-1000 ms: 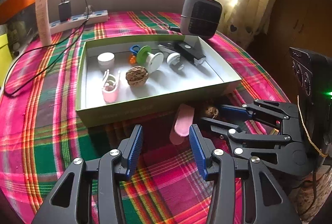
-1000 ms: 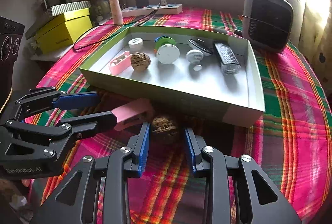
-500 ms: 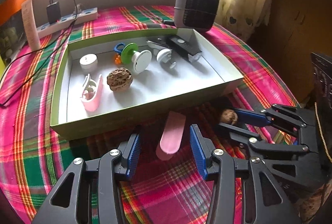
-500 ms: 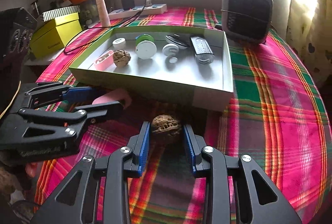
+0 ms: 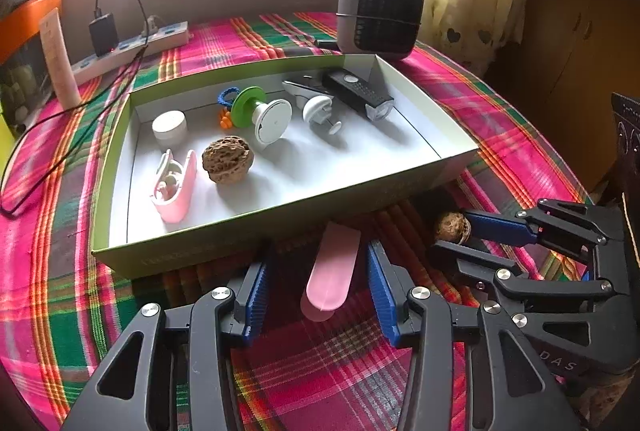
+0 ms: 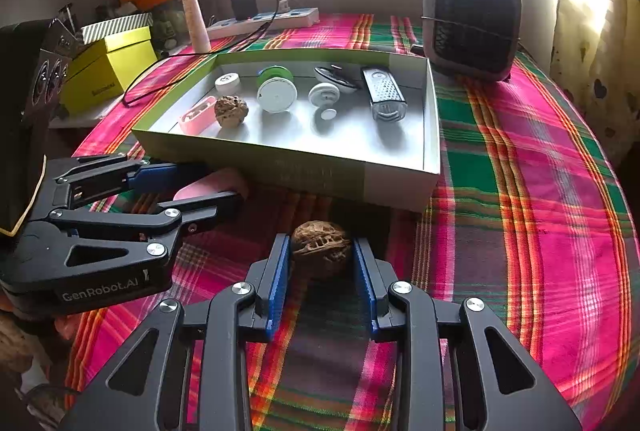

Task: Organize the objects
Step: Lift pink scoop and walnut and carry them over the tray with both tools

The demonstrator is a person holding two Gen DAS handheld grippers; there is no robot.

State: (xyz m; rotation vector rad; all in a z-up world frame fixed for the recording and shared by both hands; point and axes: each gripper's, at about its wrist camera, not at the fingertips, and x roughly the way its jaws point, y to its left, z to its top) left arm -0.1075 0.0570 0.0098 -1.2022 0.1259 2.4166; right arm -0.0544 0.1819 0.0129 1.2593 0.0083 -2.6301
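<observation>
A green box [image 5: 280,219] with a white inside holds a pink clip, a walnut [image 5: 227,159], a white jar, a green-and-white spool and a black bike light. A pink flat piece [image 5: 334,269] lies on the plaid cloth before the box, between the open fingers of my left gripper [image 5: 316,291], apart from both pads. A second walnut [image 6: 321,247] lies between the fingers of my right gripper [image 6: 321,267], which stands nearly closed around it; contact is unclear. The right gripper also shows in the left wrist view [image 5: 472,235], and the left gripper in the right wrist view [image 6: 200,187].
A grey heater [image 5: 378,15] stands behind the box at the back right. A power strip [image 5: 132,45] with a cable lies at the back left, next to a pink tube [image 5: 58,63]. A yellow box [image 6: 108,71] sits off the table's left side.
Both grippers have moved closer to their objects. The right fingers have narrowed around the loose walnut. The pink piece now lies deeper between the left fingers.
</observation>
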